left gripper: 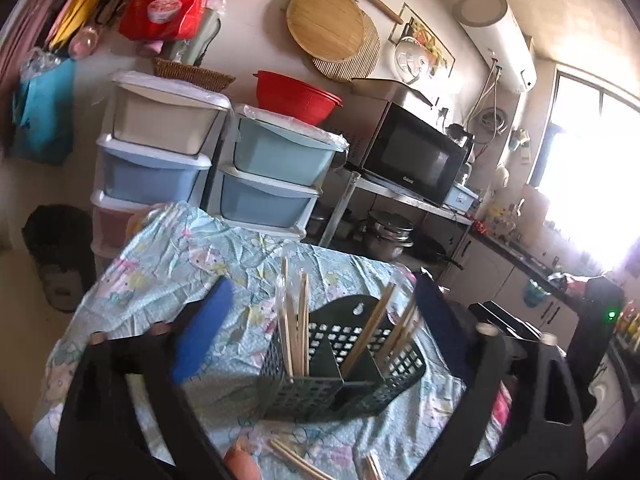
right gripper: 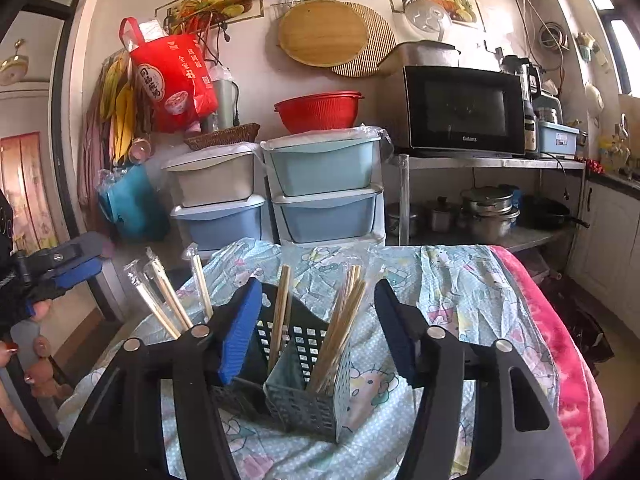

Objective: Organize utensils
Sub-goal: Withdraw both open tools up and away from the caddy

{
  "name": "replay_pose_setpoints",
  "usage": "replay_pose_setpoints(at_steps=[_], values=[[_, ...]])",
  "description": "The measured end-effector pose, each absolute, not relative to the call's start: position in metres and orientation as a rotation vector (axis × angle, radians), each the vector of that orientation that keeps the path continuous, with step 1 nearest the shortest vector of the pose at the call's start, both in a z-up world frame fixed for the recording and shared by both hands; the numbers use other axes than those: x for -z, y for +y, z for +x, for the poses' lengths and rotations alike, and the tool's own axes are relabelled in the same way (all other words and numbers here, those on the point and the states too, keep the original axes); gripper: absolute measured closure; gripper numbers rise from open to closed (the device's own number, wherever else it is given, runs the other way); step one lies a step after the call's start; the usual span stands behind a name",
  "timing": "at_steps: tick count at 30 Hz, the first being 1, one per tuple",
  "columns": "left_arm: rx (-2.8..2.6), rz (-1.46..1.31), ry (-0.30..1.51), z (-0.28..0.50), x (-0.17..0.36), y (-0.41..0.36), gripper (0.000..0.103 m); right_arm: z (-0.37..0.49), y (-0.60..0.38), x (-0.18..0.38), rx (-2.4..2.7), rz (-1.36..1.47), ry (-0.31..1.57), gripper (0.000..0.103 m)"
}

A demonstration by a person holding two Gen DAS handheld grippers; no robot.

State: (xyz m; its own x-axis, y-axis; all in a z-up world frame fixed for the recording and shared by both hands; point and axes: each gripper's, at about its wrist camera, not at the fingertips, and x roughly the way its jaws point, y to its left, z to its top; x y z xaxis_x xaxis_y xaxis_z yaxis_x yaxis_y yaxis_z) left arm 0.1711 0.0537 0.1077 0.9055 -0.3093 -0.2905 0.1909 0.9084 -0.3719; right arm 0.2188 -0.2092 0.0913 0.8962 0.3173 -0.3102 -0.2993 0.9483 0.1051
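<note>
A dark perforated utensil caddy [left gripper: 340, 376] stands on a table with a light blue patterned cloth [left gripper: 192, 256]. Wrapped wooden chopsticks [left gripper: 296, 320] stand upright in its compartments. Loose chopsticks [left gripper: 296, 460] lie on the cloth in front of it. My left gripper [left gripper: 320, 316] is open and empty, its blue pads either side of the caddy, held above it. In the right wrist view the caddy [right gripper: 304, 392] with chopsticks [right gripper: 340, 332] sits between the pads of my open, empty right gripper [right gripper: 316, 312]. More wrapped chopsticks [right gripper: 168, 296] stick up at the left.
Stacked plastic drawers [right gripper: 324, 188] stand behind the table with a red bowl [right gripper: 318, 110] on top. A microwave [right gripper: 460, 110] sits on a metal shelf, pots [right gripper: 486, 212] below. A pink blanket [right gripper: 560, 340] covers the table's right edge. The other gripper [right gripper: 60, 264] shows at left.
</note>
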Motion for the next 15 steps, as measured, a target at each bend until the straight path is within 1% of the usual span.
replay_pose_setpoints(at_steps=[4, 15], values=[[0.25, -0.332, 0.356, 0.161, -0.103, 0.056, 0.011, 0.209, -0.207, -0.091, -0.32, 0.039, 0.324, 0.042], [0.23, -0.351, 0.396, 0.147, -0.085, 0.064, 0.011, 0.187, -0.201, -0.081, -0.338, 0.024, 0.346, 0.042]])
